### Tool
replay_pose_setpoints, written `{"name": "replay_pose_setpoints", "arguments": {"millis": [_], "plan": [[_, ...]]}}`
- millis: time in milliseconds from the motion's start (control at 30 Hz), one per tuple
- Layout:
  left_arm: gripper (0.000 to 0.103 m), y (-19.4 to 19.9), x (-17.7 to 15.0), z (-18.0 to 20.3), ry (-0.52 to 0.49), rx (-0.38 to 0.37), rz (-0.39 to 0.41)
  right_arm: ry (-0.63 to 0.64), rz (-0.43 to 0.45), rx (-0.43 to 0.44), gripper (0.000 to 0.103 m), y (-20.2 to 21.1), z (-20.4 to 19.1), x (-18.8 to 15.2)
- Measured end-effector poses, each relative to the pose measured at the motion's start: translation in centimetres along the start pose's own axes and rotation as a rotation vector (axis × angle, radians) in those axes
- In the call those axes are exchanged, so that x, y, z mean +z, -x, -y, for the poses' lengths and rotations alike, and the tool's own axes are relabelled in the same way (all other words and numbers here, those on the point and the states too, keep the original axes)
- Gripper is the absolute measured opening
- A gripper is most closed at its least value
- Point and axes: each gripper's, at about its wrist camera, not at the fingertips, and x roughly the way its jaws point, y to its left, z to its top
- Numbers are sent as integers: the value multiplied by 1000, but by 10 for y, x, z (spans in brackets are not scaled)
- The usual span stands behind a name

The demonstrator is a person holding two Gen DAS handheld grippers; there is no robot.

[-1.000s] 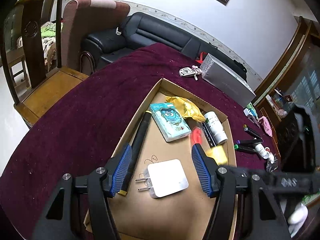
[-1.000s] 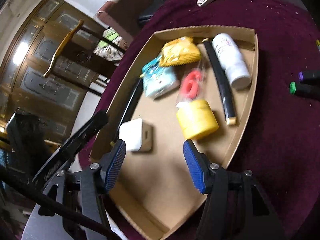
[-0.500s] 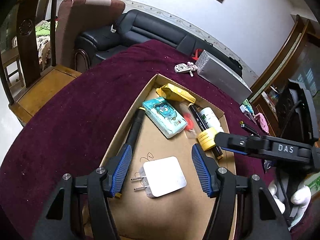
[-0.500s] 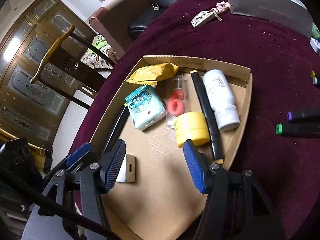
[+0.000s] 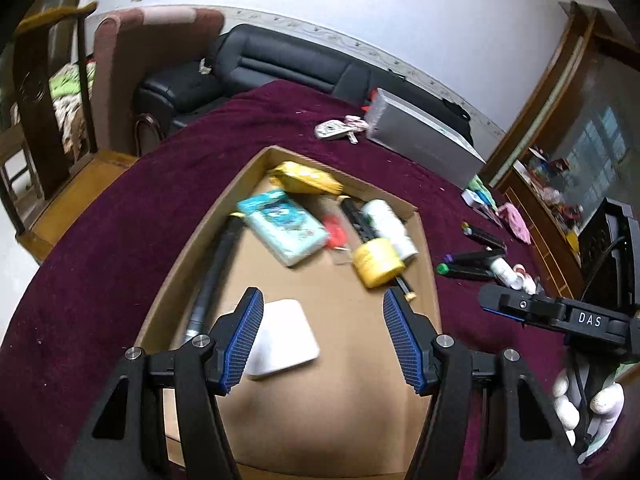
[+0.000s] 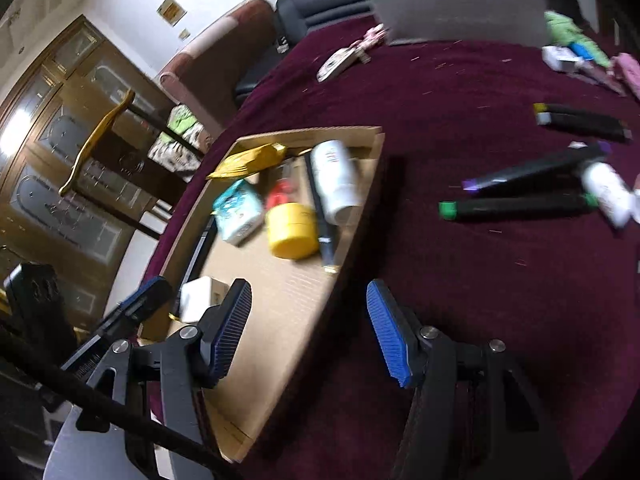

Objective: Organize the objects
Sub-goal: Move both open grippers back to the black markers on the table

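Note:
A shallow cardboard tray (image 5: 420, 240) (image 6: 360, 200) lies on the maroon table. It holds a white charger (image 5: 286, 336) (image 6: 200, 296), a teal tissue pack (image 5: 282, 230), a yellow snack bag (image 5: 306, 178), a yellow tape roll (image 5: 378, 262) (image 6: 290, 230), a white bottle (image 5: 388, 226) (image 6: 336, 180), a red item and black pens. My left gripper (image 5: 322, 338) is open and empty above the charger. My right gripper (image 6: 308, 330) is open and empty over the tray's right edge; it also shows in the left wrist view (image 5: 560, 314).
Black markers with green (image 6: 516, 206) and purple (image 6: 536, 170) caps, another black marker (image 6: 580, 122) and a small white bottle (image 6: 606, 192) lie on the cloth right of the tray. A grey box (image 5: 424, 140) and keys (image 5: 334, 130) lie beyond. A wooden chair (image 5: 52, 120) stands left.
My right gripper has drawn back to the right, off the tray toward the markers, leaving the yellow tape roll in the tray. My left gripper has shifted slightly over the charger.

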Motion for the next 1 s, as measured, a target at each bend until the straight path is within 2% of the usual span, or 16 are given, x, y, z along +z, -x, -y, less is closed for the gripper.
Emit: {"name": "replay_pose_setpoints", "arguments": {"millis": [100, 333, 567, 767, 1000], "plan": [[56, 0, -2, 23, -47, -5, -8, -33, 38, -27, 65, 22, 24, -10], [56, -10, -18, 105, -218, 9, -26, -141, 107, -80, 65, 69, 90, -31], [56, -32, -35, 182, -374, 79, -36, -189, 181, -146, 65, 114, 138, -48], [56, -45, -42, 229, -490, 143, -20, -235, 244, -193, 66, 146, 175, -55], [56, -59, -46, 260, -553, 169, -33, -287, 327, -232, 66, 177, 210, -52]]}}
